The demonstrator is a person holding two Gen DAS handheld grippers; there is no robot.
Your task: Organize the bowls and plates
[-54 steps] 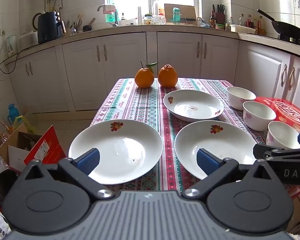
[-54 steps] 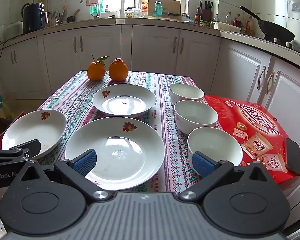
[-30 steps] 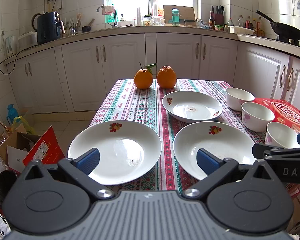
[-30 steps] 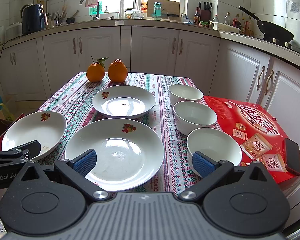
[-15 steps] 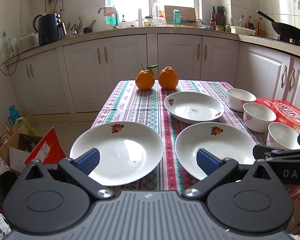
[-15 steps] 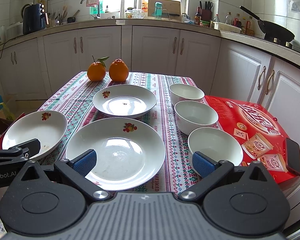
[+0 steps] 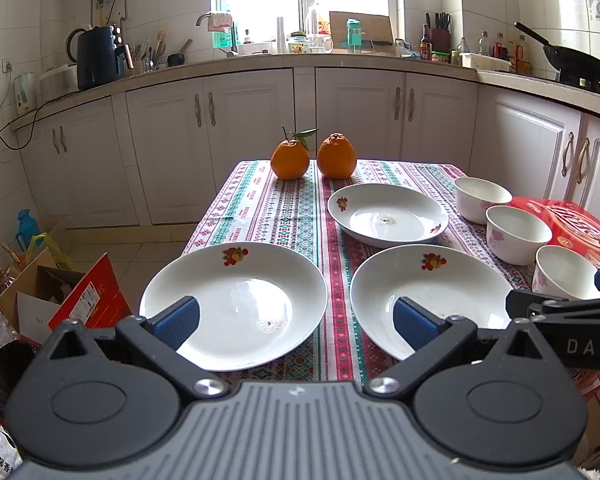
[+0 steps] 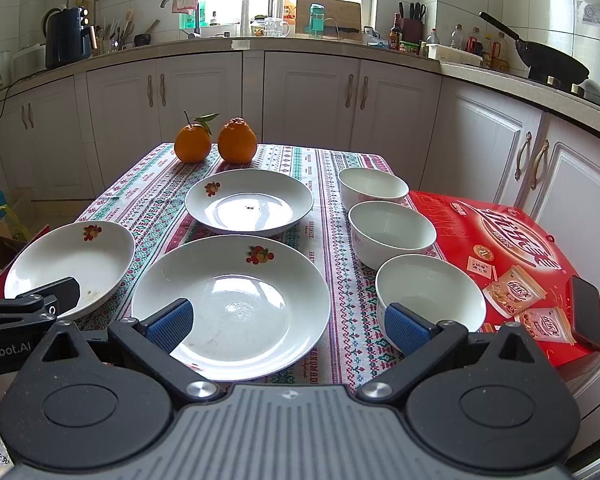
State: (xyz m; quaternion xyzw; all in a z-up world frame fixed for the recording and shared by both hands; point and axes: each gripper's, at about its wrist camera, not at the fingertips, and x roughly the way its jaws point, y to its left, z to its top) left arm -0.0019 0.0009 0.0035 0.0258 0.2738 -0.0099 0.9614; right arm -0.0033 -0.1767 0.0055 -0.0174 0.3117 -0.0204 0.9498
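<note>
Left wrist view shows your patterned table (image 7: 284,208) amid white cabinets (image 7: 228,128), both grippers, left gripper (image 7: 296,320) and right gripper (image 8: 288,324), hovering wide open, empty.

Each hand-held gripper was a matte black tool with a ribbed grey plate at its centre. On the left gripper (image 7: 296,318), two black linkage arms ran forward from silver pivot screws flanking the plate, each ending in a blue textured finger pad (image 7: 177,321). Large round black housings with recessed discs sat outboard of the screws, topped by triangular cut-outs. The right gripper (image 8: 287,326) showed the same build, its black surfaces flecked with pale dust and its blue pads (image 8: 405,329) finely cross-hatched. White lettering marked the tools' sides: "DAS" read on the right gripper's flank, "nRobot.AI" on the left gripper's.
</note>
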